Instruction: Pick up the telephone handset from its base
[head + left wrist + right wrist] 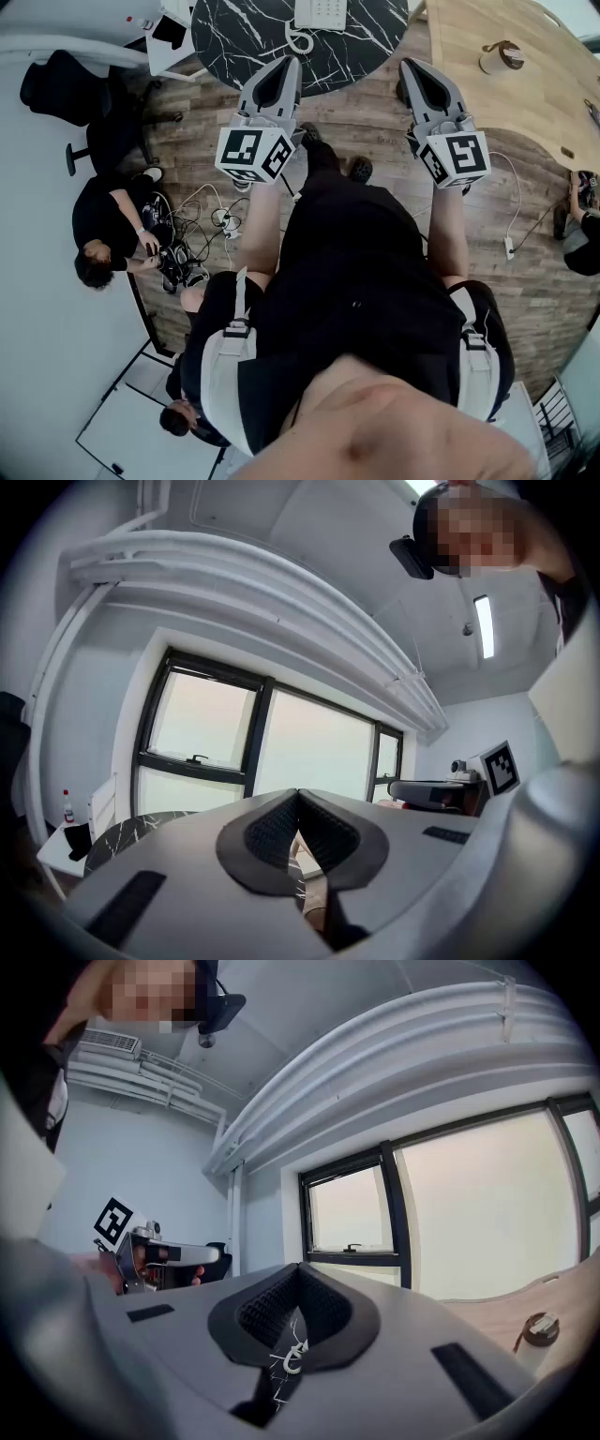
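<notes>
Person's dark-clothed torso fills lower head view, arms stretched forward. Left hand-held gripper [287,64] clenched, empty, tip over near rim of round black marble counter [234,42]. Right hand-held gripper [418,67] also clenched, empty. White telephone [319,13] at far top edge, coiled cord [298,40] nearer. Handset not separately visible. Advice: release jaws, reach forward over rim, grasp handset mid-length. Wooden counter [506,103] crowds right side.

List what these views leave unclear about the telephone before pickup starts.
Telephone: head view, top edge cuts it; its parts indistinguishable.
Right gripper view: only the coiled cord shows; the right gripper hides the rest.
Left gripper view: pale sliver past the left gripper, unidentifiable.
</notes>
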Motion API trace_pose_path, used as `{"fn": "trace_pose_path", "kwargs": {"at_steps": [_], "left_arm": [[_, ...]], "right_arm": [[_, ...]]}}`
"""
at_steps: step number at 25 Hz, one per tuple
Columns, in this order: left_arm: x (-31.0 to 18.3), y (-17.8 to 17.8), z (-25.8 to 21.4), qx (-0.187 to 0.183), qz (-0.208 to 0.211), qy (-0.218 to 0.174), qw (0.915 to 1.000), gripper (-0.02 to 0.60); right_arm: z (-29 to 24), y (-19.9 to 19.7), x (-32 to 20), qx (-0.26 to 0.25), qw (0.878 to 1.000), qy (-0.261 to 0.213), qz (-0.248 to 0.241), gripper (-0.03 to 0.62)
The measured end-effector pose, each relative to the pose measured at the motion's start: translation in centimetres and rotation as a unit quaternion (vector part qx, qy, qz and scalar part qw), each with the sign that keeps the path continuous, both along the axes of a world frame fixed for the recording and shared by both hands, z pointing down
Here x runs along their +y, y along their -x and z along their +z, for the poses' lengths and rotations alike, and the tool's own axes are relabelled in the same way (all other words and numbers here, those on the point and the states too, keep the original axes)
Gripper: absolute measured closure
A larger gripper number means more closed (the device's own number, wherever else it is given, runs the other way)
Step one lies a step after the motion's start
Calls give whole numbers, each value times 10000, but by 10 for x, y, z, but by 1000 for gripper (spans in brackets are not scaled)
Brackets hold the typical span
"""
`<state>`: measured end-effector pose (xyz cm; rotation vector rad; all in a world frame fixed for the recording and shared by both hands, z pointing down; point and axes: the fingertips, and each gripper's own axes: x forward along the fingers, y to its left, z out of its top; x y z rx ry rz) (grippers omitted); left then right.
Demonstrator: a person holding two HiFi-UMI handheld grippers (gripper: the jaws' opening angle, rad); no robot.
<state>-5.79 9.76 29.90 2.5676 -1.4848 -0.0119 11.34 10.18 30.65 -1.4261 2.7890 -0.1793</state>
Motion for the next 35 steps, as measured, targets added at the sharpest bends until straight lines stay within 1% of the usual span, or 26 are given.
{"fn": "trace_pose_path", "kwargs": {"at_steps": [10, 15, 23, 31, 35], "left_arm": [[2, -3, 1, -71, 22, -4, 10000, 566], [2, -5, 1, -123, 3, 8, 9999, 566], [3, -14, 7, -188, -40, 72, 9998, 566], [9, -24, 11, -246, -30, 142, 9996, 566], [7, -24, 16, -273, -2, 199, 9994, 566]], "right_arm": [[-3, 3, 4, 91, 9999, -78, -34, 565], [-5, 0, 1, -122, 9999, -54, 13, 565], [2, -7, 3, -102, 9999, 25, -50, 564], [6, -19, 9, -138, 9999, 85, 3, 565], [10, -19, 8, -173, 9998, 113, 9, 565]]}}
